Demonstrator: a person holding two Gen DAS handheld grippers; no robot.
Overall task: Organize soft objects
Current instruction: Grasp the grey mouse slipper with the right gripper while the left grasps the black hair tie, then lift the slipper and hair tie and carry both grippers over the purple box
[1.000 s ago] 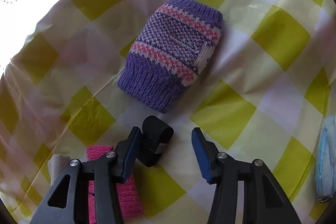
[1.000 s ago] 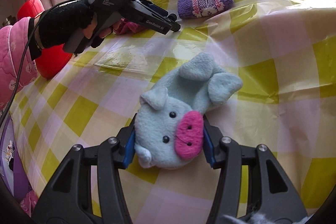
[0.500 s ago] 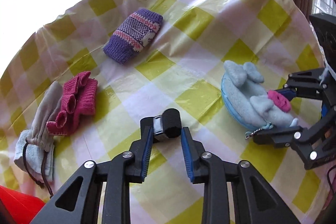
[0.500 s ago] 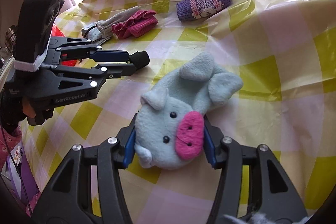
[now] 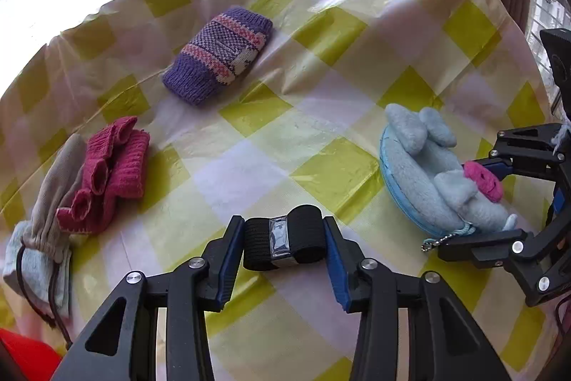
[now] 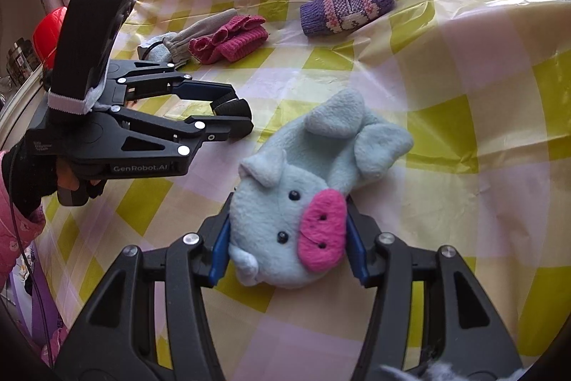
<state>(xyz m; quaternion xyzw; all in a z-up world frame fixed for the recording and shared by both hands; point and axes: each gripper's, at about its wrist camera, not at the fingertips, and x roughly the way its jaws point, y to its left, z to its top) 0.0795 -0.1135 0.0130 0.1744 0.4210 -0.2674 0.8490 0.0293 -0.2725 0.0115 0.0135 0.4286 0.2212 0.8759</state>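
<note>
My left gripper (image 5: 283, 234) holds a black elastic roll (image 5: 285, 243) with a shiny strip, its pads against both ends, while the jaws are opening slightly. From the right wrist view the left gripper (image 6: 239, 113) hovers just above the cloth, left of the plush. My right gripper (image 6: 289, 231) is shut on the head of a pale blue pig plush (image 6: 296, 202) with a pink snout, which rests on the cloth. The same pig plush (image 5: 428, 177) shows at the right of the left wrist view.
A yellow-and-white checked plastic cloth (image 5: 357, 24) covers the table. At the back lie a purple striped knitted mitten (image 5: 217, 56), a pink knitted piece (image 5: 110, 174) and a grey drawstring pouch (image 5: 46, 202). A red object (image 6: 53, 20) sits beyond the left edge.
The left gripper closed on the black roll and drew back from the purple mitten toward the plush, widening its view. The right gripper and the plush have not moved.
</note>
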